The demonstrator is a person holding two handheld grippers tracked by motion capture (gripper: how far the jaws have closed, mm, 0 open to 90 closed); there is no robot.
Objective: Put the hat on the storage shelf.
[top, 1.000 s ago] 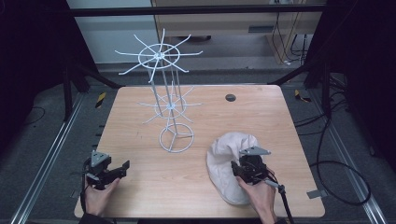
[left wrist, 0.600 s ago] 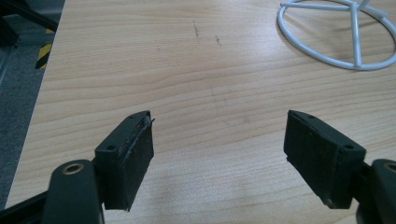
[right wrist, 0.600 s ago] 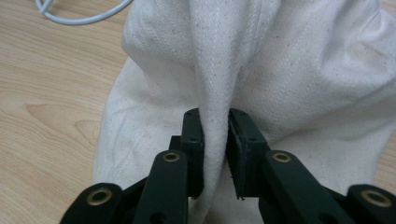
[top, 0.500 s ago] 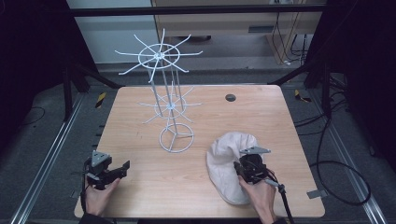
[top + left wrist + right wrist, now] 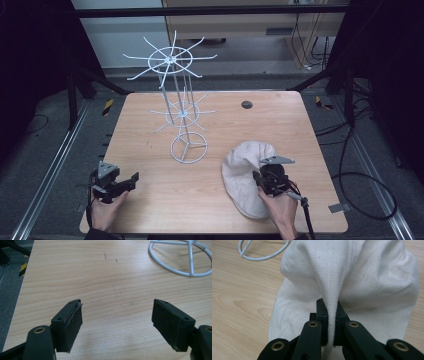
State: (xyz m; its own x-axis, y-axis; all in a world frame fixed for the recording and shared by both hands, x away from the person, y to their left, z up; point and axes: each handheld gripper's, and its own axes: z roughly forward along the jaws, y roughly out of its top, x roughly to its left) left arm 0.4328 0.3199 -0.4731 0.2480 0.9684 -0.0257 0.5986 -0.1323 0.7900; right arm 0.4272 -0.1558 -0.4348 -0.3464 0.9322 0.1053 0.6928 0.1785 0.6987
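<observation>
A white fabric cap [image 5: 242, 172] lies on the wooden table [image 5: 210, 200] at the front right. My right gripper [image 5: 261, 176] sits at its right side. Its jaws have just been closing and are now shut on a raised fold of the cap [image 5: 362, 277], pinched between the pads of the right gripper [image 5: 331, 307]. A white wire rack [image 5: 172, 90] with spoked tiers stands at mid-table on a ring base [image 5: 188, 146]. My left gripper [image 5: 133, 178] rests at the front left corner, and the left gripper [image 5: 117, 315] is open with only bare wood between its pads.
The rack's ring base [image 5: 191, 257] lies ahead and to the right of the left gripper, and the ring base [image 5: 257, 259] shows beyond the cap. A dark round hole [image 5: 246, 104] sits at the table's back right. Black frame rails border the table.
The right gripper's jaws have drawn together on the cap's fold. Both hands have stayed where they were, and the left gripper is unchanged.
</observation>
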